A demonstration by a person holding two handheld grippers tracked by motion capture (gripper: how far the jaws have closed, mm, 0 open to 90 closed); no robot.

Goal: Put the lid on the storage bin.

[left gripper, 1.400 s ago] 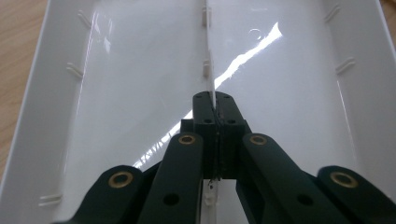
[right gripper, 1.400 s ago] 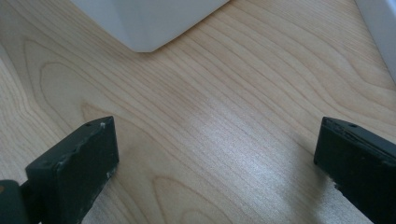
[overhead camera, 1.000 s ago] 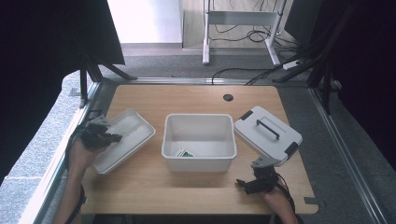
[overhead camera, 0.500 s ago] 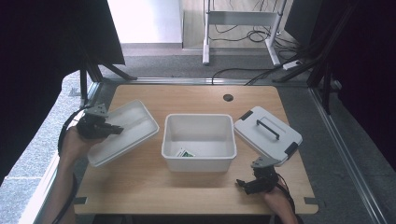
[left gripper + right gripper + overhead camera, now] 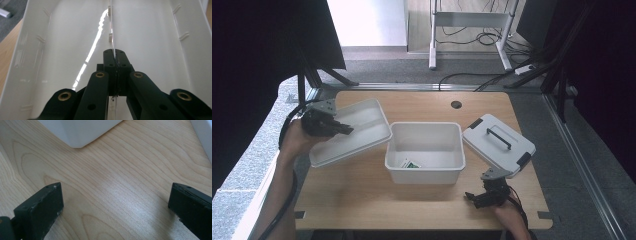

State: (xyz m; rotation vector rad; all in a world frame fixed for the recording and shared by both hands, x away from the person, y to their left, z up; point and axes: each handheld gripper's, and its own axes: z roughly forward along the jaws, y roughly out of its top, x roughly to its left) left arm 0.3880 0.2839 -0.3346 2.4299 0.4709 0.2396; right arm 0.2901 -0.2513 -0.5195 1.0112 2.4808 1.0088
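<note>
L claw [image 5: 343, 130] clamped shut, raised; R claw [image 5: 473, 196] jaws wide, low.

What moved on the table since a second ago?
The left gripper, shut on the white lid, lifted it off the table and carried it up toward the tub, tilting it. The right gripper, the tub and the box with a handle stayed put.

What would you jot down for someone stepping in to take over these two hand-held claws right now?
Left gripper: shut on the rim of the white tray, held tilted up at the left of the table.
Right gripper: open, low over bare wood at the front right.
Open white bin: mid-table, a small green-and-white item inside. Handled lid: right of the bin.
Done: tray picked up. Left: probably setting it on or in the bin.
</note>
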